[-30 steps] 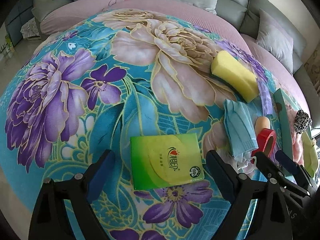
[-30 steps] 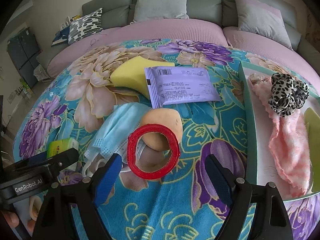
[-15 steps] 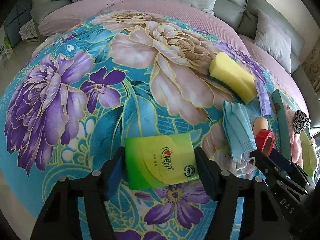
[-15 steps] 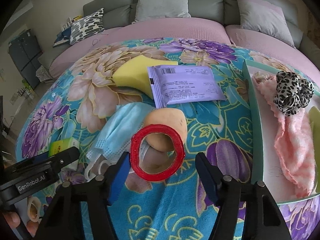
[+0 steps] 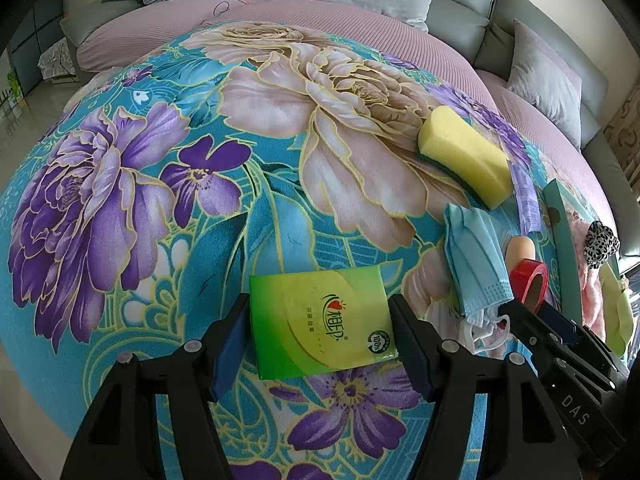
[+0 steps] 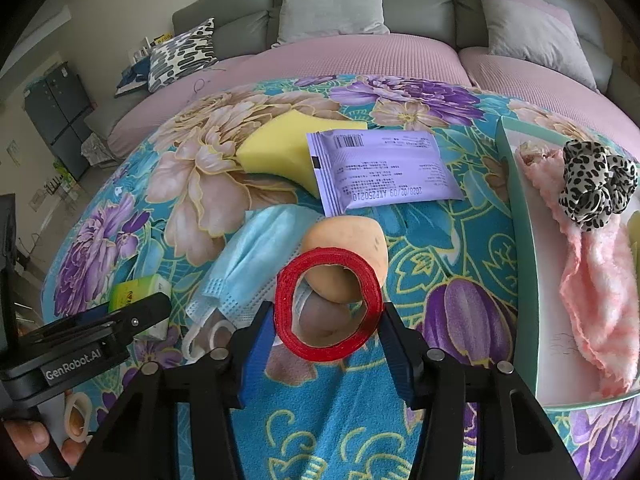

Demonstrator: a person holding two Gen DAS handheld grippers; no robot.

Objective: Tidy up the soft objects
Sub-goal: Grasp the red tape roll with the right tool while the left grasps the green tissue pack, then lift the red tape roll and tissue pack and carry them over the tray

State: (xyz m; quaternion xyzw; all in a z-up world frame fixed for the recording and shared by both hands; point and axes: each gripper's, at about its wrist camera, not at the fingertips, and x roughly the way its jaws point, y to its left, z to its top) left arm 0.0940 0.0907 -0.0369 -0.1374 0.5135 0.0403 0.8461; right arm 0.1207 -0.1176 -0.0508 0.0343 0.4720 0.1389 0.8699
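- Tissue pack, green and yellow soft-wrapped: lay flat on the flowered blanket, near its front edge. The left gripper had its blue pads against both short sides and was clamped on it. Judged light and squashy, its film wrap likely slippery; the grip across the middle of the sides looked sound.
- Red tape roll: stood tilted on edge, leaning against a tan, potato-like lump. The right gripper was closing, with the roll between its pads, which touched or nearly touched its rim. Judged a springy ring that could flatten or tip if squeezed off-centre.
- Blue face mask: lay crumpled just left of the roll, limp, its ear loops trailing.
- Yellow sponge: lay further back, partly under a purple sachet in the right wrist view.
- Tray, pale green rim, at the blanket's right side: held a pink fluffy cloth, a leopard-print scrunchie resting on it, and a yellow-green item cut off by the frame's edge.
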